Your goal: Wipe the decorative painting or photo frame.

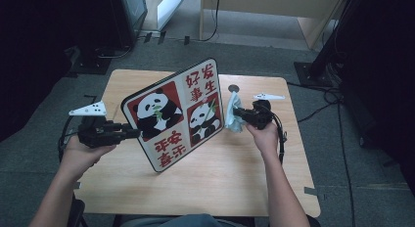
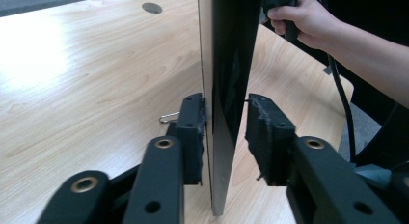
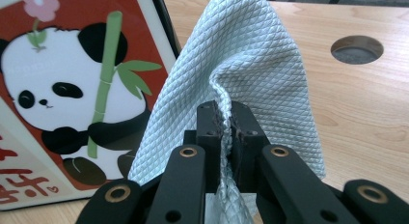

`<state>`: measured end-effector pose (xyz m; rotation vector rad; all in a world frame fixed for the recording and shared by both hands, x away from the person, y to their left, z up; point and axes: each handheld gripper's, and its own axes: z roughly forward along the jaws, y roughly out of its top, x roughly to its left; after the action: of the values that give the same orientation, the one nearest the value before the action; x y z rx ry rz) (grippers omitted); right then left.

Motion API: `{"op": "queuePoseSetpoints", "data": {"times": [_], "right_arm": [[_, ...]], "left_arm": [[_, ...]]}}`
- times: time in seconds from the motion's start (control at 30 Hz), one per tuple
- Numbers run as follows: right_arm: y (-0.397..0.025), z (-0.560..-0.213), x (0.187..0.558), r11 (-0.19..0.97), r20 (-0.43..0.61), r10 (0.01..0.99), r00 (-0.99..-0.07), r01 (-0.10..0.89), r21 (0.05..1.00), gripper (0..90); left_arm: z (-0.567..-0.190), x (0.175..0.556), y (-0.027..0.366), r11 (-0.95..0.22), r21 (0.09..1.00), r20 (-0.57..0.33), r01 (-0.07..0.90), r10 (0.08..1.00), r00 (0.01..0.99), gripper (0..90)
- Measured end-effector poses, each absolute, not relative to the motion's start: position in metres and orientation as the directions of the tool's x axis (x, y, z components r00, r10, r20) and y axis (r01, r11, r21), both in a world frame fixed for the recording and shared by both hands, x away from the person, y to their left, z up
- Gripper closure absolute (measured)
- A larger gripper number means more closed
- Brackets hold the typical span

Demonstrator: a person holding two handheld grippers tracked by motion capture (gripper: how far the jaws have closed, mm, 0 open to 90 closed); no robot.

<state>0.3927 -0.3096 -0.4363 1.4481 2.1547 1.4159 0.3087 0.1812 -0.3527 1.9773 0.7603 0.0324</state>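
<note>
Left tongs [image 1: 133, 134] clamp the board [image 1: 173, 114] upright, steadying it so right tongs [image 1: 238, 111], clamped on the cloth [image 1: 232, 112], can wipe it.

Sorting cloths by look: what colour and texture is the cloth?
Pale blue-green cloth with a diamond-grid weave, best in the right gripper view.

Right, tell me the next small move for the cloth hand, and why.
Probably press the pale blue quilted cloth, pinched in the right gripper, sideways onto the printed panda face of the square board and begin wiping. The cloth hangs right at the board's edge, and the left gripper straddles the opposite edge, holding it tilted up.
</note>
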Motion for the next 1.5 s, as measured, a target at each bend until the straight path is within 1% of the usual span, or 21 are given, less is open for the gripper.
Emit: {"op": "queuePoseSetpoints", "data": {"times": [0.1, 0.2, 0.27, 0.33, 0.43, 0.5, 0.77, 0.93, 1.1, 1.27, 1.5], "right_arm": [[-0.312, -0.434, 0.389, 0.082, 0.319, 0.8, -0.508, 0.619, 0.781, 84.3], [-0.318, -0.433, 0.386, 0.087, 0.306, 0.812, -0.498, 0.62, 0.779, 84.3], [-0.322, -0.433, 0.385, 0.093, 0.293, 0.82, -0.491, 0.621, 0.778, 84.2], [-0.328, -0.433, 0.383, 0.091, 0.288, 0.83, -0.478, 0.625, 0.776, 84.2], [-0.336, -0.434, 0.381, 0.094, 0.274, 0.843, -0.463, 0.628, 0.772, 84.0], [-0.342, -0.436, 0.378, 0.098, 0.26, 0.854, -0.45, 0.63, 0.77, 84.1], [-0.371, -0.448, 0.37, 0.1, 0.228, 0.887, -0.402, 0.649, 0.754, 84.0], [-0.39, -0.458, 0.37, 0.055, 0.247, 0.904, -0.349, 0.668, 0.743, 83.5], [-0.401, -0.47, 0.372, 0.05, 0.227, 0.923, -0.312, 0.68, 0.732, 83.0], [-0.411, -0.479, 0.375, 0.013, 0.241, 0.932, -0.27, 0.69, 0.724, 82.5], [-0.418, -0.487, 0.378, -0.011, 0.241, 0.943, -0.23, 0.701, 0.713, 81.7]], "left_arm": [[-0.352, 0.308, 0.186, -0.327, 0.806, -0.29, 0.493, 0.508, 0.811, 60.8], [-0.351, 0.307, 0.192, -0.354, 0.81, -0.266, 0.467, 0.487, 0.832, 54.1], [-0.35, 0.307, 0.198, -0.352, 0.816, -0.251, 0.459, 0.499, 0.829, 52.0], [-0.35, 0.31, 0.206, -0.33, 0.814, -0.27, 0.478, 0.513, 0.814, 50.4], [-0.355, 0.313, 0.216, -0.323, 0.814, -0.258, 0.484, 0.544, 0.798, 50.0], [-0.358, 0.315, 0.222, -0.313, 0.816, -0.263, 0.486, 0.548, 0.794, 49.2], [-0.377, 0.326, 0.228, -0.326, 0.809, -0.221, 0.489, 0.603, 0.766, 47.6], [-0.39, 0.332, 0.226, -0.343, 0.794, -0.185, 0.501, 0.649, 0.738, 45.4], [-0.401, 0.339, 0.224, -0.334, 0.781, -0.192, 0.528, 0.676, 0.711, 45.0], [-0.41, 0.346, 0.223, -0.329, 0.764, -0.2, 0.554, 0.696, 0.69, 44.4], [-0.418, 0.353, 0.217, -0.342, 0.75, -0.199, 0.566, 0.7, 0.686, 44.3]]}}
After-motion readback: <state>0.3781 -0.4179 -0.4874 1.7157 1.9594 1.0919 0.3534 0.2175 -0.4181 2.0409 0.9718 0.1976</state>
